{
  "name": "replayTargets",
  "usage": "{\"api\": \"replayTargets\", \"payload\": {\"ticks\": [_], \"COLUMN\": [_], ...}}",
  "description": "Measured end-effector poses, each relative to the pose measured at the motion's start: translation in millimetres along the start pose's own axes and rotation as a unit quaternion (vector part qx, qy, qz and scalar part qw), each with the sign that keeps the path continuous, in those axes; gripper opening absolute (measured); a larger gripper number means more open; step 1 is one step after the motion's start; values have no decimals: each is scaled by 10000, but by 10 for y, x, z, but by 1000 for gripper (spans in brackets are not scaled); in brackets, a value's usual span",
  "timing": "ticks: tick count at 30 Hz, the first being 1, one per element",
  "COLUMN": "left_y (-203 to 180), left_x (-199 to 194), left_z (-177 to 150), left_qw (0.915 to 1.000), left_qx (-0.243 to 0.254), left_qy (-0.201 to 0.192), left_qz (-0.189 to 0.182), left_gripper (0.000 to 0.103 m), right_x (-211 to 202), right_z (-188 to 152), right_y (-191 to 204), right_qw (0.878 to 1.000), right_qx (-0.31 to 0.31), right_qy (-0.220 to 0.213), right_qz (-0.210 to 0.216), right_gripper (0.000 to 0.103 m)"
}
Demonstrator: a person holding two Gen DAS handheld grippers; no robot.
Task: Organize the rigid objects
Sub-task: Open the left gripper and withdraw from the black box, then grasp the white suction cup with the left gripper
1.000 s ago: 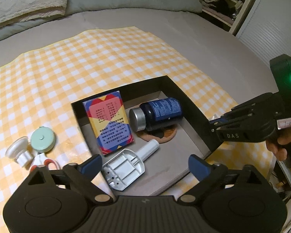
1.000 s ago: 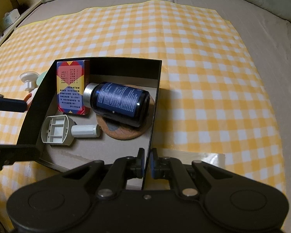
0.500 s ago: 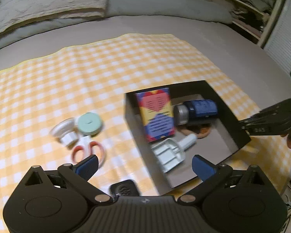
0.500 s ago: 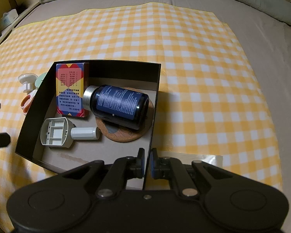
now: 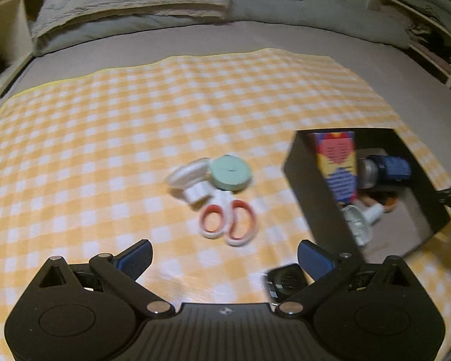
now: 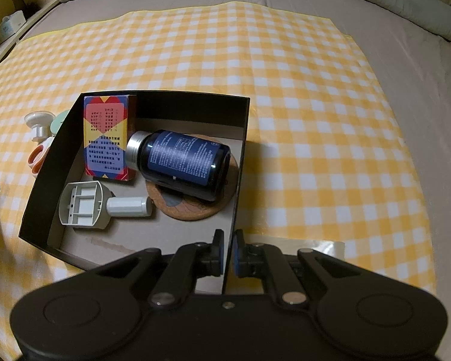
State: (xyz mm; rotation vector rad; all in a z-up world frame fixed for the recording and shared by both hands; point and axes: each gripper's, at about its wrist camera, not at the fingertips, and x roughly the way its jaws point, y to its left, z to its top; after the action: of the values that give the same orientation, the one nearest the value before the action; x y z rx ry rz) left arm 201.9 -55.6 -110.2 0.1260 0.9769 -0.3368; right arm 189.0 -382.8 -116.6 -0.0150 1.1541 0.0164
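1. Yellow checked cloth (image 5: 135, 126) spread over grey bed (image 6: 421, 69); pillows behind.
2. One box (image 6: 240, 150): one bottle (image 6: 180, 159), one carton (image 6: 106, 138).
3. One scissors (image 5: 228, 222) on cloth beside box.
4. Left gripper (image 5: 224, 255) wide, empty; right gripper (image 6: 228, 252) pinching box wall.

The open left claw (image 5: 224, 255) now hangs over the orange-handled scissors (image 5: 228, 221), away from the black cardboard box (image 5: 312, 198); a small black object (image 5: 285, 279) appears beside its right finger.
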Motion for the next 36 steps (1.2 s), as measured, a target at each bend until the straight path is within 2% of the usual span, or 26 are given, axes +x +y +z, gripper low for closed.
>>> {"api": "replayTargets", "payload": {"ticks": [5,11,14,16,19,22,26,29,31,36], "left_y": [152,272,344,369,378,328,257,239,240,217], "left_x": [138,296,374,434,560,700,802,887,916,985], "left_z": [31,169,281,340,421,480,481,502,513,570], "left_qw": [9993,9971,9945,9921,9870,9833,9811,9788,9769,9767], "left_qx": [-159,-557,-939,-1180,-1581,-1784,-1882,-1980,-2059,-2064], "left_qy": [-113,-223,-192,-143,48,234,246,263,223,190], "left_qz": [307,476,426,397,274,280,388,457,520,561], "left_gripper": [102,101,89,74,62,60,56,43,30,30], "right_x": [0,1,2,7,9,21,16,25,35,59], "right_z": [2,2,2,1,2,6,8,12,8,5], "right_y": [1,0,-2,2,0,-4,-13,-15,-12,-16], "right_qw": [10000,10000,10000,10000,10000,10000,10000,10000,9999,9999], "right_qx": [7,9,18,13,27,45,48,58,60,64], "right_qy": [-1,1,3,5,8,17,16,18,22,50], "right_qz": [10,6,16,17,32,53,56,77,103,137], "right_gripper": [7,7,7,7,7,7,7,7,7,7]}}
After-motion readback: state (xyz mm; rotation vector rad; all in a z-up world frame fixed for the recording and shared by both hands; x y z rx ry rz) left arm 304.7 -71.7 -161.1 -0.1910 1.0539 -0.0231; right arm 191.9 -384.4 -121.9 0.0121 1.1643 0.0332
